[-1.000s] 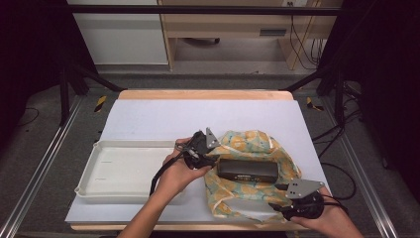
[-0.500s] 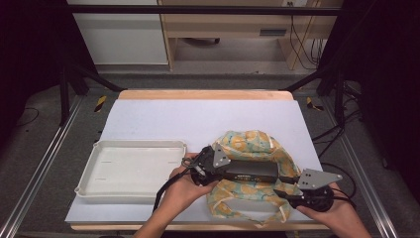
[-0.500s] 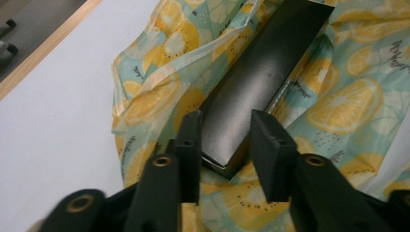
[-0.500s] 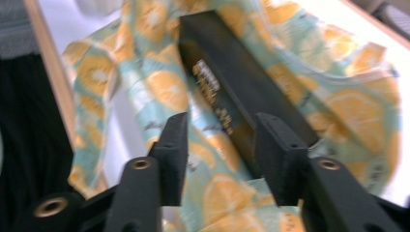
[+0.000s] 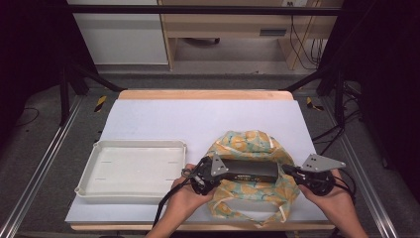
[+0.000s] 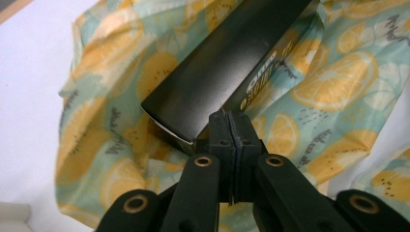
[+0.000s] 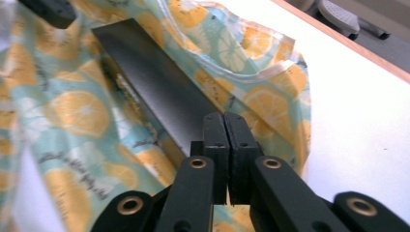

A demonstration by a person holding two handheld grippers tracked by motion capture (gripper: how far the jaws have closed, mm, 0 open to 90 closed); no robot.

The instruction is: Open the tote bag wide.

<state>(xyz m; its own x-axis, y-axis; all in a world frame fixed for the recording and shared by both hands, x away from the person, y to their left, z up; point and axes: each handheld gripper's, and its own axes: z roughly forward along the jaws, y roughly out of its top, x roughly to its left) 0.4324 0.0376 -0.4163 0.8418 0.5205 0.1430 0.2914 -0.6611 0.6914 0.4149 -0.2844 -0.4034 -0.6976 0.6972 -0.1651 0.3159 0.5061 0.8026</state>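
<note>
While box (image 5: 250, 170) lies on bag (image 5: 247, 196), tray (image 5: 131, 168) sits beside.

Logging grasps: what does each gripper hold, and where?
Left gripper and right gripper just closed pad to pad at the black box's ends; whether bag fabric is pinched cannot be told.

Both grippers (image 5: 205, 174) (image 5: 297, 173) low, jaws apparently closed together.

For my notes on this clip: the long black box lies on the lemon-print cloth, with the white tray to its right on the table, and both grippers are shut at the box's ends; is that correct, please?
Nearly. The white tray sits to the left of the black box, not its right, as the high view shows. The rest holds: the box lies on the lemon-print cloth, and the left gripper and right gripper are shut at its ends.
</note>
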